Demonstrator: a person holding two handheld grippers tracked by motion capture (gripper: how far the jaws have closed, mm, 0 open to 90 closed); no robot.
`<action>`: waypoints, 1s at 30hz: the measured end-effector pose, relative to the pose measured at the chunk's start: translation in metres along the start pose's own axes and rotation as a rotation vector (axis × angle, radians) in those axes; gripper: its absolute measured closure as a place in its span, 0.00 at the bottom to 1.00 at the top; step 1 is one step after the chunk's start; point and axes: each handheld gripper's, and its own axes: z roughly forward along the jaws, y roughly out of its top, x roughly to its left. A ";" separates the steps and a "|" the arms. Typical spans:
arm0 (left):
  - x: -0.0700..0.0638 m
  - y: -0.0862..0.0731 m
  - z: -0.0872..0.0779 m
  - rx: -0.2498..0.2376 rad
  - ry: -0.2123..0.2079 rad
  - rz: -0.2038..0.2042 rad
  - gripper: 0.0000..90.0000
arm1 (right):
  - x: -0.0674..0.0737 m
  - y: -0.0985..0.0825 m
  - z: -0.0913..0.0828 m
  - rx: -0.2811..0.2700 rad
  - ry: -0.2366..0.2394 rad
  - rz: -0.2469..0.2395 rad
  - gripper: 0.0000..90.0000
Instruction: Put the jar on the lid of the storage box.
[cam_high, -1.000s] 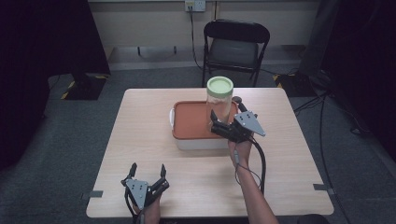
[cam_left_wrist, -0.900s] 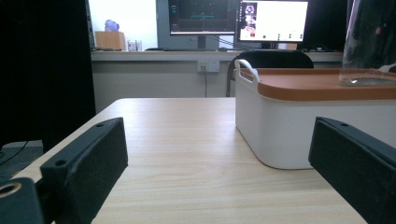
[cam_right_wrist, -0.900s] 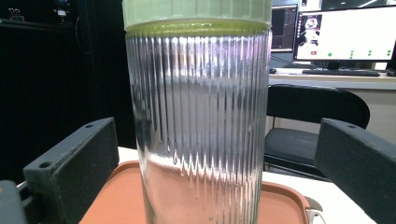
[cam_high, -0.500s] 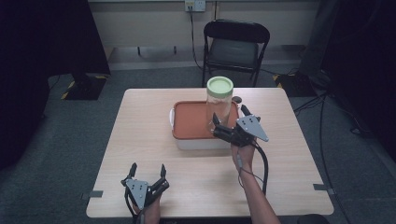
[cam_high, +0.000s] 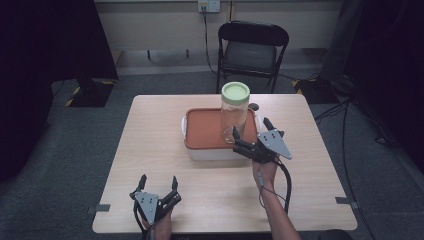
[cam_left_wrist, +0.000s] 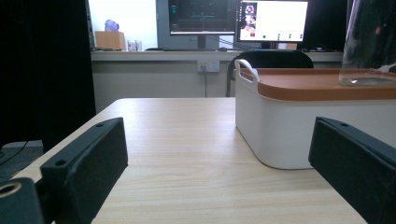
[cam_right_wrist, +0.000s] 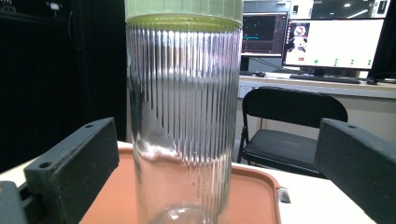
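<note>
- The ribbed glass jar (cam_right_wrist: 184, 121) stands upright on the orange lid (cam_high: 210, 130) of the white box (cam_left_wrist: 299, 130), toward its 3 o'clock end.
- My right gripper (cam_high: 252, 136) is spread wide, the jar between its jaws, untouched.
- Clip it off-centre and this tall jar tips off the lid.
- My left gripper (cam_high: 159, 185) idles agape at the table's (cam_high: 150, 130) 7 o'clock.

Even overhead light falls on the table (cam_high: 165, 145) in the high view, with faint shadows, while the room's sides sink into darkness. In the right gripper view the ribbed glass jar (cam_right_wrist: 183, 116) catches pale streaks of glare and the bright monitors (cam_right_wrist: 334, 43) behind look slightly washed out. The near black jaws are soft and blurred in both gripper views.
</note>
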 end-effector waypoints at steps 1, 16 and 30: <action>0.000 0.000 0.000 0.000 0.000 0.000 0.05 | 0.000 0.001 0.000 0.004 -0.003 -0.007 0.00; 0.000 0.000 0.000 0.000 0.000 0.000 0.05 | -0.001 -0.002 -0.016 0.029 -0.017 -0.073 0.00; 0.000 0.000 0.000 0.000 0.001 -0.001 0.05 | -0.007 -0.007 -0.037 -0.004 -0.028 -0.041 0.00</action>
